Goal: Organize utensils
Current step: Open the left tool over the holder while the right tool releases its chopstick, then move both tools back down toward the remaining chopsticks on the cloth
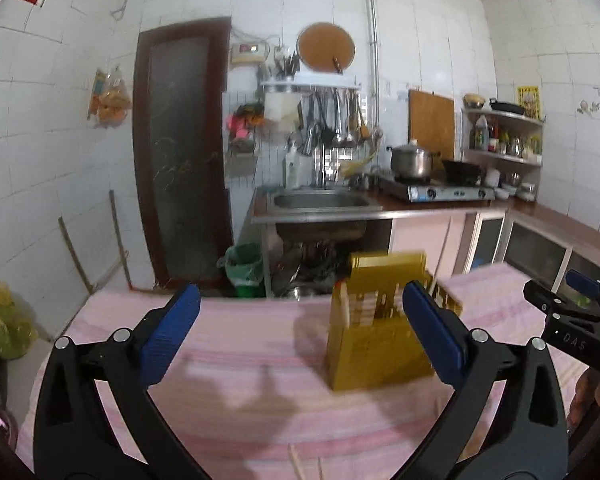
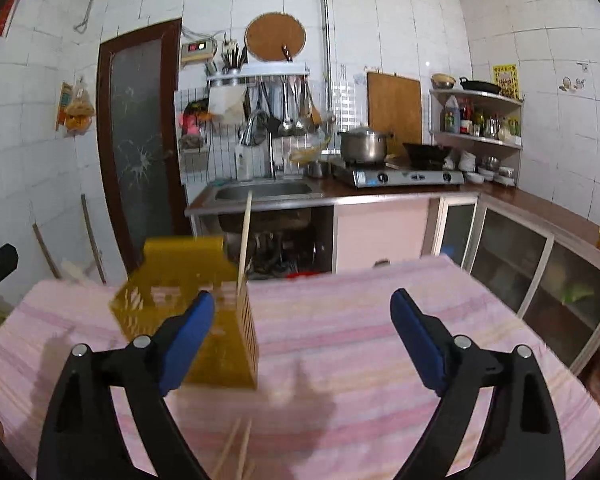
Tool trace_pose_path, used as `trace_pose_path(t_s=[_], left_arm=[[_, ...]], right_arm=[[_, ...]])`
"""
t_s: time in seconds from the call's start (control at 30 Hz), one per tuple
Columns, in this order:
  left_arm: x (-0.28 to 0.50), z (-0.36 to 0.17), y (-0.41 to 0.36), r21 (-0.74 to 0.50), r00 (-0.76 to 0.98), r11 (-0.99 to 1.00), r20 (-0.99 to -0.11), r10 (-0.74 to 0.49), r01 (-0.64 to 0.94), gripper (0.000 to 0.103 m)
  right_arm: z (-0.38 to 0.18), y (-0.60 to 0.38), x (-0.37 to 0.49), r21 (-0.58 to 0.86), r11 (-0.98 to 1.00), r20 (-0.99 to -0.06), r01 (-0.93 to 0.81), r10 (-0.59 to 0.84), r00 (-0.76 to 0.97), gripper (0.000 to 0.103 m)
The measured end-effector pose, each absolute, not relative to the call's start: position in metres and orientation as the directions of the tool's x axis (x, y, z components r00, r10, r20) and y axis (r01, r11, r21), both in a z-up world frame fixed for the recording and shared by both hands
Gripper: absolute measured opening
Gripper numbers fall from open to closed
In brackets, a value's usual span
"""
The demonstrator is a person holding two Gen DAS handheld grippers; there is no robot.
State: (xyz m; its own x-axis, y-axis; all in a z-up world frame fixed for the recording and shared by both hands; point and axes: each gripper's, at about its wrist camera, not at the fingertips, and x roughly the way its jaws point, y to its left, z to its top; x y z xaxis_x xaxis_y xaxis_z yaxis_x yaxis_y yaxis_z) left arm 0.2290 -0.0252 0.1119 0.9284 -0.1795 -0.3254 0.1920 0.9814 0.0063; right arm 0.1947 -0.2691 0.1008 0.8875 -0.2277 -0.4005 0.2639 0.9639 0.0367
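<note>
Your left gripper [image 1: 300,332] points forward and slightly downward over the desk covered with a pink striped cloth [image 1: 236,360], its 2 blue-padded fingers [image 1: 172,332] spread wide with nothing between them. The yellow slotted plastic utensil holder [image 1: 374,332] stands upright on the cloth just beyond your right-hand finger, which overlaps its right edge in the left wrist view (whether they touch, you cannot tell from here).

Your right gripper [image 2: 302,336] is posed much the same, tilted gently down toward the cloth, its fingers released and wide apart, gripping nothing. In the right wrist view the holder sits ahead and to the left, partly behind the left finger [image 2: 188,340]. 1 pale wooden chopstick [image 2: 245,240] stands in the holder at its right corner, leaning a little and rising well above the rim.

More pale chopsticks [image 2: 236,452] lie flat on the cloth near the bottom edge of the right wrist view, close under the gripper; their count is blurred. The right gripper's black frame also shows at the far right of the left wrist view, beside the holder and apart from it.

Behind the desk are a steel sink [image 1: 320,202] and a gas stove carrying a steel pot [image 1: 412,160].
</note>
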Motion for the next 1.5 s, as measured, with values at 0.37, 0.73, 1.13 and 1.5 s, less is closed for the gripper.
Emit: trace_pose_path(t_s=[0.37, 0.73, 1.13, 1.5], left_arm=[[0.211, 0.035, 0.019, -0.195, 0.882, 0.971, -0.421, -0.21, 0.138, 0.098], [0.211, 0.005, 0.009, 0.003, 0.879, 0.998, -0.473, -0.057, 0.066, 0.098], [0.233, -0.016, 0.02, -0.086, 0.786, 0.994, -0.61, -0.105, 0.066, 0.098], [0.239, -0.029, 0.013, -0.096, 0.746, 0.994, -0.658, -0.104, 0.053, 0.09]], right_arm=[[0.038, -0.248, 0.161, 0.011, 0.952, -0.493, 0.306, -0.261, 0.83, 0.089], [0.018, -0.238, 0.159, 0.037, 0.956, -0.532, 0.291, -0.228, 0.815, 0.089], [-0.016, -0.232, 0.184, 0.009, 0.963, -0.674, 0.27, -0.194, 0.713, 0.066], [-0.029, -0.222, 0.208, 0.0, 0.975, -0.734, 0.221, -0.15, 0.663, 0.05]])
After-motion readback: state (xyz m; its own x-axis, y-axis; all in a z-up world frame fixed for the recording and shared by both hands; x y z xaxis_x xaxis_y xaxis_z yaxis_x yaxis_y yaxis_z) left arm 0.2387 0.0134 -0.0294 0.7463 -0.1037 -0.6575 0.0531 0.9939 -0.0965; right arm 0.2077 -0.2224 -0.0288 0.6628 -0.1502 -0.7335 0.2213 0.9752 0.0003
